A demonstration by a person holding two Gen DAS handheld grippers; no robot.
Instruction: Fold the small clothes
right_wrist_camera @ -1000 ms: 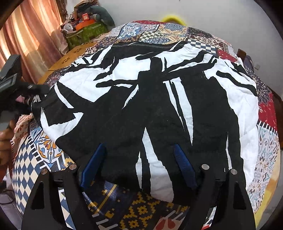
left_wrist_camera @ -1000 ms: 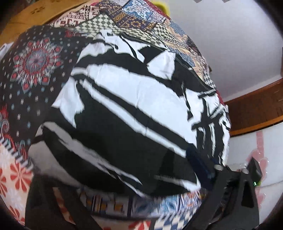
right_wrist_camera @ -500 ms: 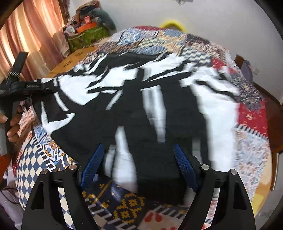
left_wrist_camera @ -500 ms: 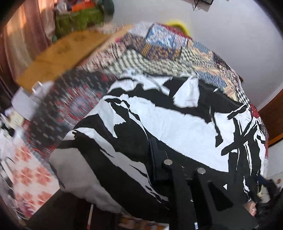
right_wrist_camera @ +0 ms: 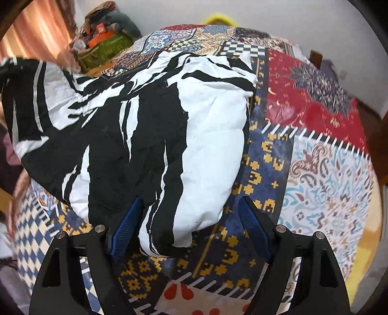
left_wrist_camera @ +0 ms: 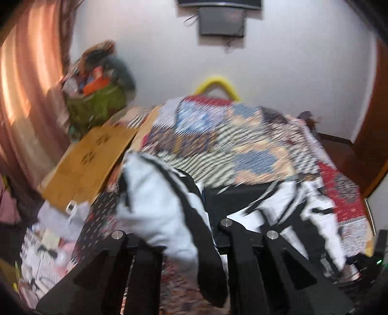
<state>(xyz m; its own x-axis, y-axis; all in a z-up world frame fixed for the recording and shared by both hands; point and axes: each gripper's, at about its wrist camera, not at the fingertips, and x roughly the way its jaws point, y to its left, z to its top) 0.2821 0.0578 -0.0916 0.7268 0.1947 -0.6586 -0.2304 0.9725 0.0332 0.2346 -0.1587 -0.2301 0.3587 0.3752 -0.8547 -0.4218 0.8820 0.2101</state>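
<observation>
A black-and-white patterned garment (right_wrist_camera: pixel 145 121) lies on the patchwork quilt (right_wrist_camera: pixel 315 169) of a bed. My left gripper (left_wrist_camera: pixel 206 201) is shut on the garment's (left_wrist_camera: pixel 157 206) left edge and holds it up off the quilt (left_wrist_camera: pixel 230 145), the cloth draping over its fingers; this view is blurred. In the right wrist view that raised edge hangs in the air at the far left. My right gripper (right_wrist_camera: pixel 191 218) stands open low over the near end. A white and black fold lies between its blue pads (right_wrist_camera: pixel 252 223), and the right pad is clear of the cloth.
A brown board (left_wrist_camera: pixel 92 157) lies beside the bed at the left, with a green bag of clutter (left_wrist_camera: pixel 97 101) and a curtain (left_wrist_camera: pixel 24 84) behind it. A yellow hoop (left_wrist_camera: pixel 215 82) shows past the bed's far end. A dark screen (left_wrist_camera: pixel 220 21) hangs on the wall.
My left gripper has shut on the garment's left edge and risen with it, so the cloth now stands up and bunches towards the right. The right gripper shifted slightly and stayed open.
</observation>
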